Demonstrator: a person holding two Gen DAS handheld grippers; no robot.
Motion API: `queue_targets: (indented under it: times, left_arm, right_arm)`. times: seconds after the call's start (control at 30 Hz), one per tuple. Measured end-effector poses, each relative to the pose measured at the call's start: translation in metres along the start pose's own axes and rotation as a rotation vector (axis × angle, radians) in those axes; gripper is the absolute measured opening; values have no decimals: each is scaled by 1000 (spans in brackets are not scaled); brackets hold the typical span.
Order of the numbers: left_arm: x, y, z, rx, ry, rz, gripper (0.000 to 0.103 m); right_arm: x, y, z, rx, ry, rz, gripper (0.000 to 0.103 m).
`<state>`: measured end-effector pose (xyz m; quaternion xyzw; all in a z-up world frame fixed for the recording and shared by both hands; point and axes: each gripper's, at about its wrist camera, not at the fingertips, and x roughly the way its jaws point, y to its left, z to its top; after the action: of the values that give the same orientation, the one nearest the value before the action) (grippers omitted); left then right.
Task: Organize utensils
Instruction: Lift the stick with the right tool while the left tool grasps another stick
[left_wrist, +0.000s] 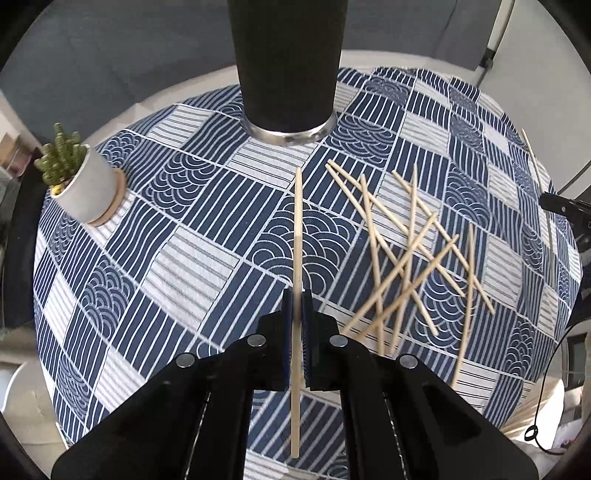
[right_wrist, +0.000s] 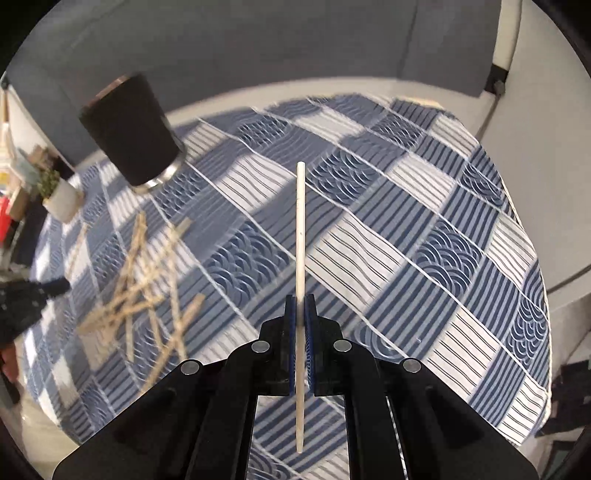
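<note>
My left gripper (left_wrist: 297, 295) is shut on a wooden chopstick (left_wrist: 297, 236) that points forward toward the black cup (left_wrist: 288, 66) with a steel base, standing just ahead. Several loose chopsticks (left_wrist: 406, 254) lie crossed on the cloth to its right. My right gripper (right_wrist: 301, 301) is shut on a pale chopstick (right_wrist: 301, 229) held above the cloth. In the right wrist view the black cup (right_wrist: 133, 133) is far left, the chopstick pile (right_wrist: 144, 291) at left, and the left gripper (right_wrist: 22, 295) is at the left edge.
A blue and white patterned tablecloth (left_wrist: 207, 258) covers the round table. A small potted cactus (left_wrist: 81, 181) stands at the left. One stray chopstick (left_wrist: 532, 158) lies near the right edge. A grey sofa (right_wrist: 258, 44) is behind the table.
</note>
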<state>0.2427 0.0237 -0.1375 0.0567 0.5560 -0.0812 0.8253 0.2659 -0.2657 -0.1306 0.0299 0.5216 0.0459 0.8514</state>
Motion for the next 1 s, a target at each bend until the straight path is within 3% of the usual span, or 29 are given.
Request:
queue_targets:
  times: [0.4,0.77,1.0]
  left_arm:
    - [-84,-8,23,-39,-192,30,5]
    - [-157,3,90,-45,-395,56,5]
    - [-179,18,138,-38,-488,38,5]
  right_arm:
    - [-59,61,43,-94,-194,137,5]
    - [-127,113,105,-223,-396,219,5]
    - [-139,138,148,-261,-472,277,5]
